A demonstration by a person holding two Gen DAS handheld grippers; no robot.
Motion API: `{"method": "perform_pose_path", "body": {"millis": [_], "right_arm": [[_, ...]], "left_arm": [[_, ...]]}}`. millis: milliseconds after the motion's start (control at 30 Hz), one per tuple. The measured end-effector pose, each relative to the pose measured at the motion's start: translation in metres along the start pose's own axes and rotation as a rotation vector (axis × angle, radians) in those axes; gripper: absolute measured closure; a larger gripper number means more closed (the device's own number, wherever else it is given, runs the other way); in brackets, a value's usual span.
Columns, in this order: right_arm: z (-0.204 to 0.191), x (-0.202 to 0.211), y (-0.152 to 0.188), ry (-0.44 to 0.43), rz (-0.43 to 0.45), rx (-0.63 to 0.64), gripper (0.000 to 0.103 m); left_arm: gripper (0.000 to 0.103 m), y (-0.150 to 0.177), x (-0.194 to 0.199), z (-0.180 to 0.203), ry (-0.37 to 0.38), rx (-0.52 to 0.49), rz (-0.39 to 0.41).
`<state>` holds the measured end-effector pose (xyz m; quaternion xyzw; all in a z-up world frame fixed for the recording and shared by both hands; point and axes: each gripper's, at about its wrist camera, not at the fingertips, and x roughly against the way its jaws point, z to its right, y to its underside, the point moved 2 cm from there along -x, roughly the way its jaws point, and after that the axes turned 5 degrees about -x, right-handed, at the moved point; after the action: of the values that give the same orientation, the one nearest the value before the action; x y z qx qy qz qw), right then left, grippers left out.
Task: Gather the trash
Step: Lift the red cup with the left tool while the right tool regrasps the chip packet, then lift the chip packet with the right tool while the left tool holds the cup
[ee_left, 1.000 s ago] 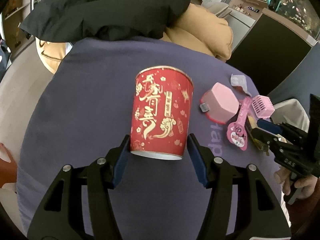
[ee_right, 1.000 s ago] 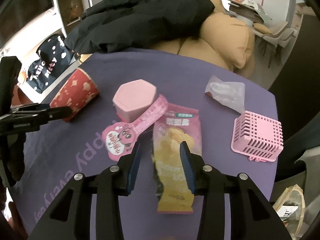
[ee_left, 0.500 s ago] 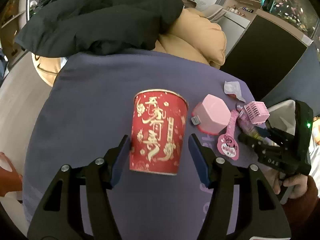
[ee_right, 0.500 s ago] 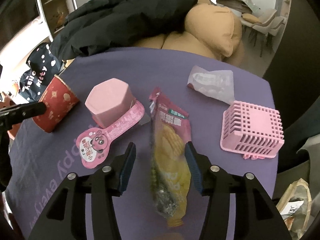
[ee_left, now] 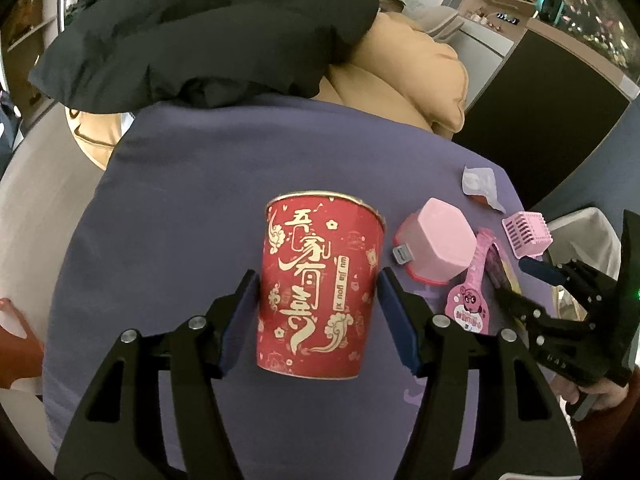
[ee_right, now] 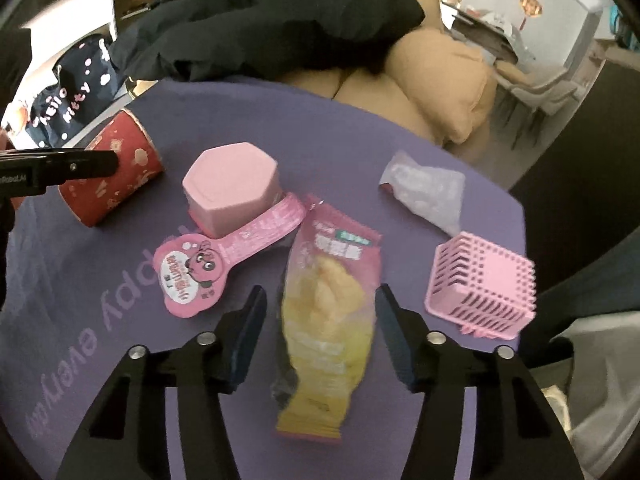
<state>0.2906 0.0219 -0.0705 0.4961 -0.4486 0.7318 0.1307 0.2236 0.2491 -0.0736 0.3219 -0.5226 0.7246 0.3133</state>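
A red paper cup with gold lettering stands upside down on the purple cloth. My left gripper is open, its jaws on either side of the cup with small gaps. The cup also shows in the right wrist view. A yellow and pink snack packet lies flat on the cloth. My right gripper is open, its jaws astride the packet's middle. A crumpled clear wrapper lies at the far right.
A pink hexagonal box, a pink cartoon-pig label strip and a pink slotted basket lie around the packet. A black coat and tan cushions are heaped behind the cloth. A bag sits off the right edge.
My left gripper has moved forward so the cup now sits between its jaws. My right gripper has opened wider and the packet lies between its jaws.
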Motion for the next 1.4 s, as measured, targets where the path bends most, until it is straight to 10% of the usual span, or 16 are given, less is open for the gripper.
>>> {"method": "perform_pose_path", "body": {"millis": [133,367,967,1100,1400], "right_arm": [[0.011,-0.005,0.001,-0.073,-0.036,-0.082,0.091],[-0.008,0.024,-0.004,-0.205,0.015,-0.105,0.096],[0.008,0.041,-0.002,-0.224,0.059,-0.094,0.094],[0.01,0.029,0.0,-0.246,0.065,-0.093,0.063],[0.028,0.017,0.003,-0.177,0.064,-0.201,0.062]], "left_arm": [[0.046,0.0,0.001,0.001,-0.002,-0.005,0.001],[0.046,0.004,0.0,0.002,-0.011,-0.011,-0.017],[0.049,0.011,0.017,0.007,0.037,-0.013,0.025],[0.049,0.016,0.009,0.004,0.04,0.0,-0.001],[0.049,0.019,0.011,0.002,0.034,0.007,0.002]]}}
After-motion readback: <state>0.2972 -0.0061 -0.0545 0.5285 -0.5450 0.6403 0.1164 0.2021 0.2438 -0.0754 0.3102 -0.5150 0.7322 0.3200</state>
